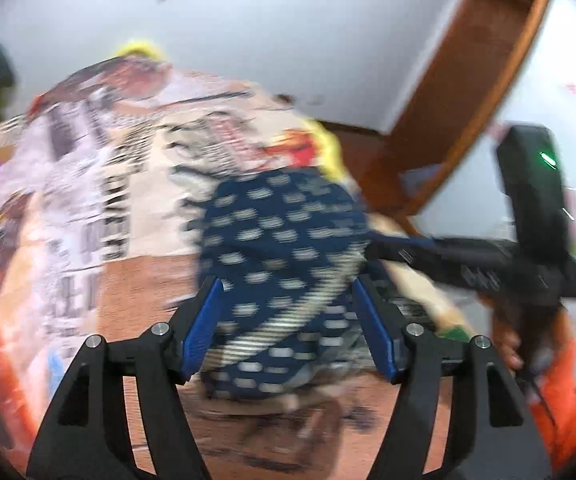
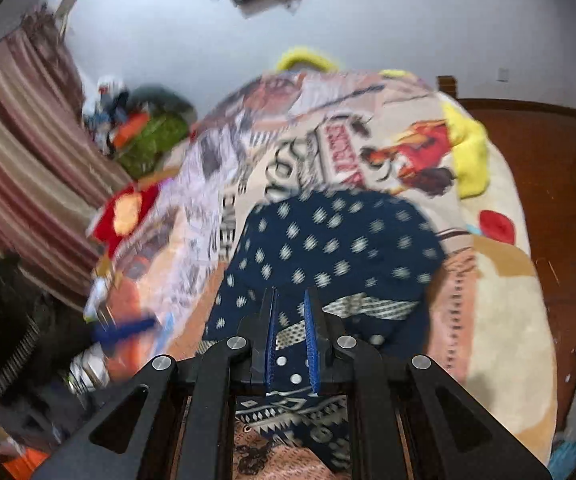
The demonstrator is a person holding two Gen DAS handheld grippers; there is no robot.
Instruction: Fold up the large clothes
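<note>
A navy garment with pale dots and a patterned border (image 2: 340, 248) lies bunched on the printed bed cover (image 2: 320, 140). My right gripper (image 2: 291, 298) is shut on a fold of it, with cloth between the blue pads (image 2: 311, 340). In the left wrist view the same garment (image 1: 280, 248) bulges between the wide-apart blue pads (image 1: 204, 324) of my left gripper (image 1: 286, 284), which is open around it. The right gripper's black body (image 1: 528, 208) shows at the right of that view. Both views are motion-blurred.
A yellow plush (image 2: 468, 152) and a red item (image 2: 124, 208) lie on the bed. A pile of clothes (image 2: 144, 136) sits by striped curtains (image 2: 20, 140) on the left. Reddish wooden floor (image 2: 548, 152) lies to the right. A wooden frame (image 1: 460, 80) crosses the left wrist view.
</note>
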